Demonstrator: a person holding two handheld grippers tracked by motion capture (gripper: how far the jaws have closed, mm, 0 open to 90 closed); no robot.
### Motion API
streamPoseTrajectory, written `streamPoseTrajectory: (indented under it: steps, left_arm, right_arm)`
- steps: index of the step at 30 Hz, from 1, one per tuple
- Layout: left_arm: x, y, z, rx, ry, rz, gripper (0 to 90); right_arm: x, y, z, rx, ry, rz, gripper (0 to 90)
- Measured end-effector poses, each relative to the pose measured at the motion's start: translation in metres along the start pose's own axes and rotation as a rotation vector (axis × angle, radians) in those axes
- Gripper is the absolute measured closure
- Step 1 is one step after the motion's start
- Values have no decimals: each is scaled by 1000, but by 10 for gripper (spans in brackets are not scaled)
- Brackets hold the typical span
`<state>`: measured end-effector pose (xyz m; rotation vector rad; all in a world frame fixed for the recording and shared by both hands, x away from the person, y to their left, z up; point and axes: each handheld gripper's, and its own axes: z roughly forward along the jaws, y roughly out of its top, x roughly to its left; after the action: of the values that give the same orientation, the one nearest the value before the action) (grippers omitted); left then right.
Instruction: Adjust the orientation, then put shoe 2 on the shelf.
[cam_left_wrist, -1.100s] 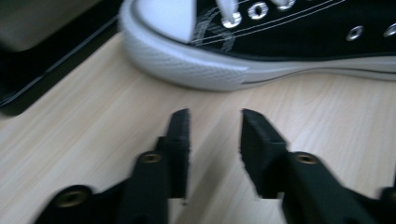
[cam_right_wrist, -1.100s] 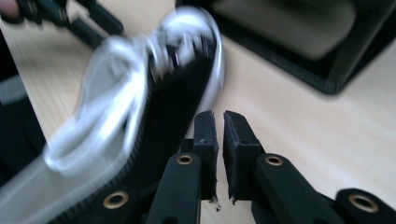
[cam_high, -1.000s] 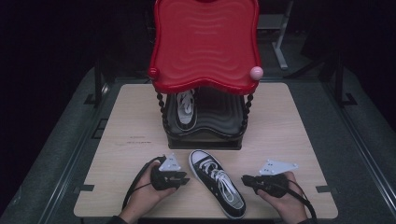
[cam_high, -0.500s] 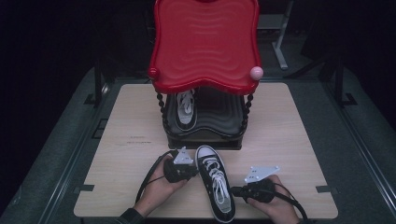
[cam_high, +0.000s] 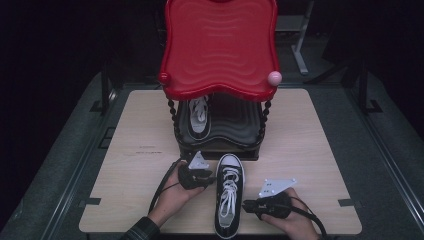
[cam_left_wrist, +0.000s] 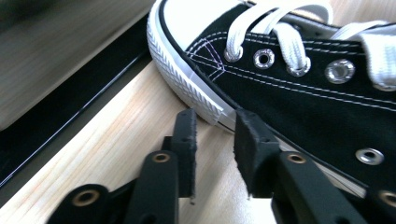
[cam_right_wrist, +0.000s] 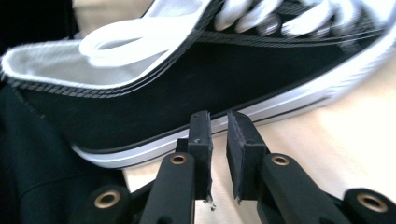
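A black high-top sneaker with white laces lies on the wooden table, its toe pointing at the shelf stand. My left gripper sits at its left side near the toe. In the left gripper view the left gripper has just been opening; its tips rest against the white sole of the sneaker, and nothing is between them. My right gripper is at the sneaker's right side near the heel. It has also just been opening to a narrow empty gap, tips at the sneaker's sole.
A stand with a red wavy top rises at the table's middle. Its black lower shelf holds a matching sneaker on the left half. A pink knob sits on the red top's right corner.
The sneaker has swung from a slant to straight, with its toe closer to the stand. The left gripper moved right and forward with it, and the right gripper moved left toward the heel.
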<state>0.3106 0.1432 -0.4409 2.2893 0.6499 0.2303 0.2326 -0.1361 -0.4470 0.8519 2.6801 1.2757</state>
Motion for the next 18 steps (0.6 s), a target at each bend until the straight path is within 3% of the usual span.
streamPoseTrajectory:
  steps: [4,7,13,18]
  left_arm:
    - [1,0,-17,-28,-26,-9,601]
    - [-2,-2,-32,-68,-47,-23,561]
    - [-12,-1,-56,-133,-109,-28,512]
    - [-27,6,-56,-157,-160,-1,461]
  right_arm:
    - [-6,0,-11,-59,-43,30,719]
    - [-10,2,-23,-142,-74,58,668]
    - [-7,9,-30,-210,-73,71,644]
    - [-1,19,-29,-267,-57,74,628]
